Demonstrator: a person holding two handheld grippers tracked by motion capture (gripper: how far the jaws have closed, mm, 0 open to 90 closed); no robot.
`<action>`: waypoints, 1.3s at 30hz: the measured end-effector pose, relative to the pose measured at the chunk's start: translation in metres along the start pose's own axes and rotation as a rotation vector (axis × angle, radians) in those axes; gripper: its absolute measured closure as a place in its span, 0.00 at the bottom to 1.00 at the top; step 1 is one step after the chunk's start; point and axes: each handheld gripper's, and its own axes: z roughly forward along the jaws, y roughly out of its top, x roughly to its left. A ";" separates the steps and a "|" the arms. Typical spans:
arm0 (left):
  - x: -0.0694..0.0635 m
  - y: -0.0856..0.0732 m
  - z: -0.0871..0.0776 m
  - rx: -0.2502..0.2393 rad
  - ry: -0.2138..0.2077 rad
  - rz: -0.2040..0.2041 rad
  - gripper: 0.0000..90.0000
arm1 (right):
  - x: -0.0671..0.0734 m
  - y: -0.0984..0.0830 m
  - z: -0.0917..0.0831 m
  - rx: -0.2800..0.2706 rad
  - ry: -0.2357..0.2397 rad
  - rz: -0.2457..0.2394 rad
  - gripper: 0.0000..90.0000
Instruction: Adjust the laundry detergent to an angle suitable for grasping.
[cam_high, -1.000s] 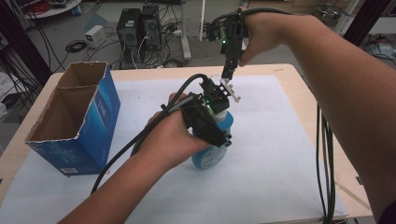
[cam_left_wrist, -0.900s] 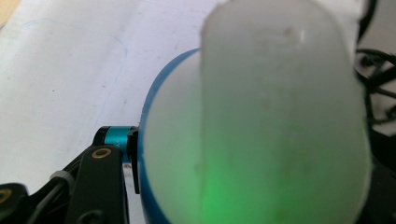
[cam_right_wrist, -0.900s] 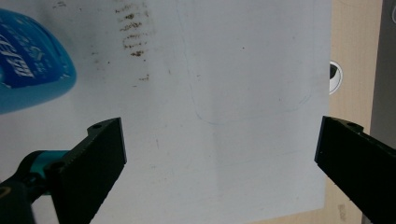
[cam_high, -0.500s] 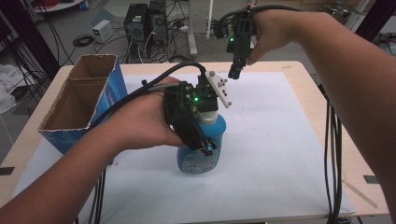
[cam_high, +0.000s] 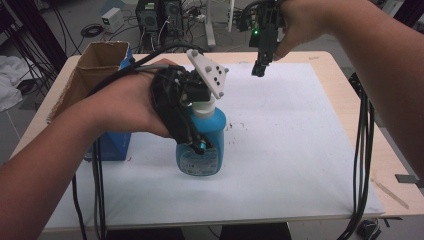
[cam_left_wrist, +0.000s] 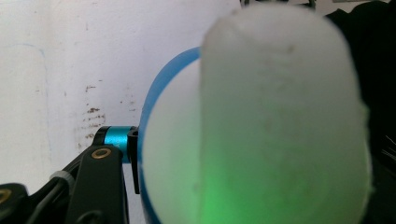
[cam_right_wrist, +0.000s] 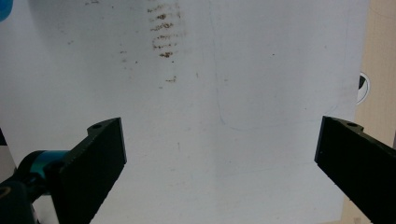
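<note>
High view: left gripper (cam_high: 192, 112) has lifted blue bottle (cam_high: 202, 145) higher; right gripper (cam_high: 260, 62) steady.

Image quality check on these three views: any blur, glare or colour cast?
Left gripper view: the blue plastic bottle's white cap sits so close that it is badly out of focus, with a green glow tinting its lower part. Right gripper view: the black tongs and the stained white sheet look sharp and evenly lit. High view: soft but readable, no strong glare; green light on the right gripper.
</note>
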 end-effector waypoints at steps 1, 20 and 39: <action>0.000 -0.001 -0.001 0.002 -0.008 0.005 0.46 | 0.001 0.000 0.000 -0.002 -0.001 -0.001 0.01; 0.003 -0.009 0.005 -0.012 -0.090 0.218 0.46 | 0.014 0.001 0.004 0.007 0.000 -0.017 0.01; 0.013 -0.022 0.016 -0.029 -0.167 0.324 0.46 | 0.015 0.001 0.009 0.008 0.001 -0.027 0.01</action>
